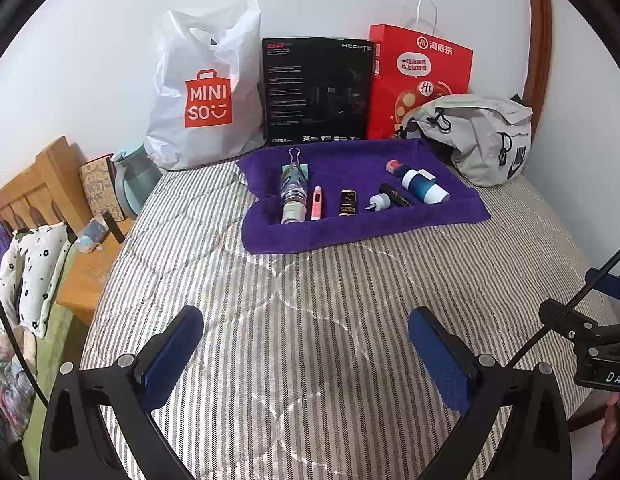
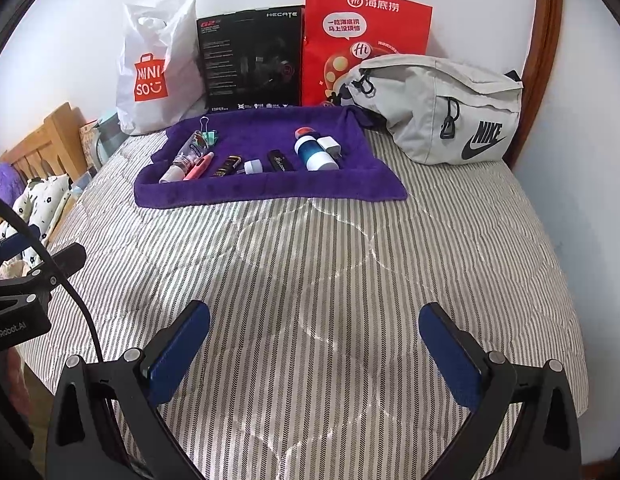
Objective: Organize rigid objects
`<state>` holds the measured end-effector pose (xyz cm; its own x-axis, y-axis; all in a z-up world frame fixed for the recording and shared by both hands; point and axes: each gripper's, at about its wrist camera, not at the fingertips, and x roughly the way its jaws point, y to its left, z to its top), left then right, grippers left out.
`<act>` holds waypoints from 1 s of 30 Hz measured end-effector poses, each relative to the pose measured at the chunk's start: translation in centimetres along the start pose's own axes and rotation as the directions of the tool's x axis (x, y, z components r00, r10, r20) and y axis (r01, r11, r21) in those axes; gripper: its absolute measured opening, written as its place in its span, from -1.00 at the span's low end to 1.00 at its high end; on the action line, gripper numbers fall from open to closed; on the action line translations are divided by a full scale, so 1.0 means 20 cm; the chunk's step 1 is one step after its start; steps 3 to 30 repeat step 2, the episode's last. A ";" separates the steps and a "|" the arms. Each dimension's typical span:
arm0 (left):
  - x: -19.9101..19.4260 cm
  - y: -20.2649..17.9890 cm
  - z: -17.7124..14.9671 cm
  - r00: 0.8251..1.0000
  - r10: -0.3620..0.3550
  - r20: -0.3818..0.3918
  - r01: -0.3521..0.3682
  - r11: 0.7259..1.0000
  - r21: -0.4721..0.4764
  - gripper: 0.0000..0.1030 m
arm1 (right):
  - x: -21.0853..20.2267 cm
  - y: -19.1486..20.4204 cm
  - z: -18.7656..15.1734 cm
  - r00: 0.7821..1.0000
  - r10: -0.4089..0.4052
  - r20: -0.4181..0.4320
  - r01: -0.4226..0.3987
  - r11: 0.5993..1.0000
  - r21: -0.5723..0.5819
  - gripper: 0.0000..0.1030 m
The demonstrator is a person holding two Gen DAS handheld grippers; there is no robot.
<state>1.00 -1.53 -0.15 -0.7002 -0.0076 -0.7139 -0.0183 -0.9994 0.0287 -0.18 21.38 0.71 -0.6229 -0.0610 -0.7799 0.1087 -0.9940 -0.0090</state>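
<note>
A purple towel (image 1: 350, 228) (image 2: 261, 192) lies on the striped bed, far from both grippers. On it lie a clear bottle (image 1: 291, 192) (image 2: 181, 158), a pink pen-shaped item (image 1: 316, 203) (image 2: 199, 165), a small black and gold box (image 1: 348, 202) (image 2: 227, 166), a white plug (image 1: 380, 201) (image 2: 253, 167), a black tube (image 1: 398, 195) (image 2: 279, 161) and a blue and white cylinder (image 1: 424, 186) (image 2: 314, 154). My left gripper (image 1: 305, 356) is open and empty above the bedspread. My right gripper (image 2: 314, 356) is open and empty too.
Against the wall stand a white MINISO bag (image 1: 205, 92) (image 2: 153, 68), a black box (image 1: 316, 92) (image 2: 251, 60) and a red paper bag (image 1: 422, 76) (image 2: 362, 36). A grey Nike pouch (image 1: 482, 136) (image 2: 442, 108) lies at the right. A wooden nightstand (image 1: 85, 276) stands left of the bed.
</note>
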 end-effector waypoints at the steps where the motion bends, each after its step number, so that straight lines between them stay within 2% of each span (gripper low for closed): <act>1: 0.00 0.00 0.00 1.000 0.000 0.003 0.000 1.000 0.000 1.00 | 0.00 0.00 0.00 1.000 -0.002 0.001 0.002 1.000 0.000 0.99; 30: 0.00 0.01 0.01 1.000 -0.002 0.004 0.002 1.000 0.001 1.00 | 0.00 0.00 0.00 1.000 -0.002 0.002 0.002 1.000 0.000 0.99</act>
